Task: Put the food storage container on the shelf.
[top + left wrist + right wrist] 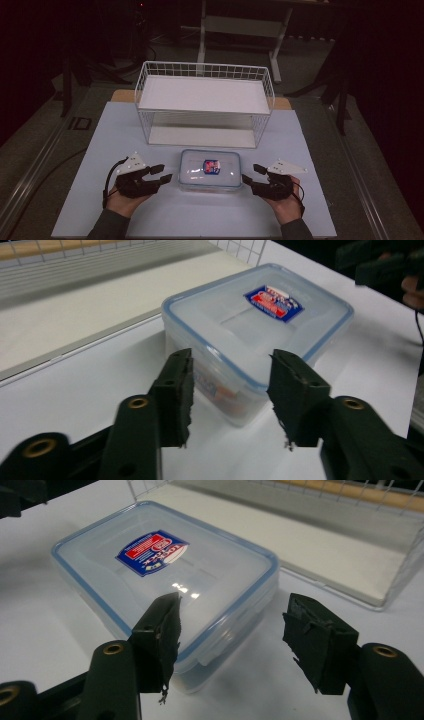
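At the near edge of the white counter [165,220], two hands, each around a black gripper. Left gripper [161,173] near-left of the container, jaws parted with nothing between them, tips pointing right toward its left side, just short of touching. In the left gripper view [231,399], the gap between the jaws framing a near corner of the box, nothing gripped. Right gripper [253,173] at the near-right, jaws likewise spread and empty, tips just beside the container's right side. In the right gripper view [230,640], the left jaw overlapping the lid's corner in the picture, contact not certain.

Between the two grippers, a clear plastic container [210,170] flat on the counter, lid on with a blue rim and a red-and-blue label [211,166] in the middle. Something orange and blue faintly visible through its wall [220,390] in the left gripper view, too blurred to name.

Just beyond the container, a white wire rack [205,102] with two flat shelves, both bare, standing on the counter. Farther off, dark floor and the pale legs of another piece of furniture [202,35].
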Tool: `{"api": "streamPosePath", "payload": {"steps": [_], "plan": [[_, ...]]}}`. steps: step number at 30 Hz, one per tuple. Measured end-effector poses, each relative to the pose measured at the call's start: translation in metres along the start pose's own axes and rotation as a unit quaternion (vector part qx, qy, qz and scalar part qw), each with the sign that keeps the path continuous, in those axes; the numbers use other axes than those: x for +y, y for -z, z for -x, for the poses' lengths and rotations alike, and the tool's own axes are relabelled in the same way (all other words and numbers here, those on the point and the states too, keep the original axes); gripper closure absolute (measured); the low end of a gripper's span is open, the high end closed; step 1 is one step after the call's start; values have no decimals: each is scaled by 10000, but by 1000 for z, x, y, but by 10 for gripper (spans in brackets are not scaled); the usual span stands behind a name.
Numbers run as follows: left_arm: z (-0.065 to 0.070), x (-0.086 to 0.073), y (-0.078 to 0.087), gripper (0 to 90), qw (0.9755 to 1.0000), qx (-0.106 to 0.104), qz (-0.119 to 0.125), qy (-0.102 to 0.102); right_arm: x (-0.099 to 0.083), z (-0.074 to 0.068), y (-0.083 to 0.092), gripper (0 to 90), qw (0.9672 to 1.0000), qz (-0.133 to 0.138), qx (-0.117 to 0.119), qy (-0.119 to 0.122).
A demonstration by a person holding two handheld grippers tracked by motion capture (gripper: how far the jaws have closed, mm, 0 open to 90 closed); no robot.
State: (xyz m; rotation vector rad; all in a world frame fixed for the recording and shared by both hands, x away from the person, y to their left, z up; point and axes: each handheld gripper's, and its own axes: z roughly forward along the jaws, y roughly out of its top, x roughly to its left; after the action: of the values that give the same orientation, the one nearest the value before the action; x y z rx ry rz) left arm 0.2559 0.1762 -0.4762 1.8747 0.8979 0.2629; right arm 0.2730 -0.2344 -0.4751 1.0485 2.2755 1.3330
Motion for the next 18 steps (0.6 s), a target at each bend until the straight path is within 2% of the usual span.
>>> {"api": "streamPosePath", "payload": {"steps": [4,7,12,18], "plan": [[-4,6,-12,450,9996,-92,-38,258,1,2,-6,393,9994,-45,219,-280],[-7,6,-21,450,9992,-133,-146,358,2,4,-12,442,9981,-89,382,-478],[-12,5,-35,453,9983,-109,-338,467,5,7,-24,427,9941,-253,642,-842],[-13,4,-46,443,9973,-156,-442,558,4,8,-33,376,9920,-433,661,-989]]}}
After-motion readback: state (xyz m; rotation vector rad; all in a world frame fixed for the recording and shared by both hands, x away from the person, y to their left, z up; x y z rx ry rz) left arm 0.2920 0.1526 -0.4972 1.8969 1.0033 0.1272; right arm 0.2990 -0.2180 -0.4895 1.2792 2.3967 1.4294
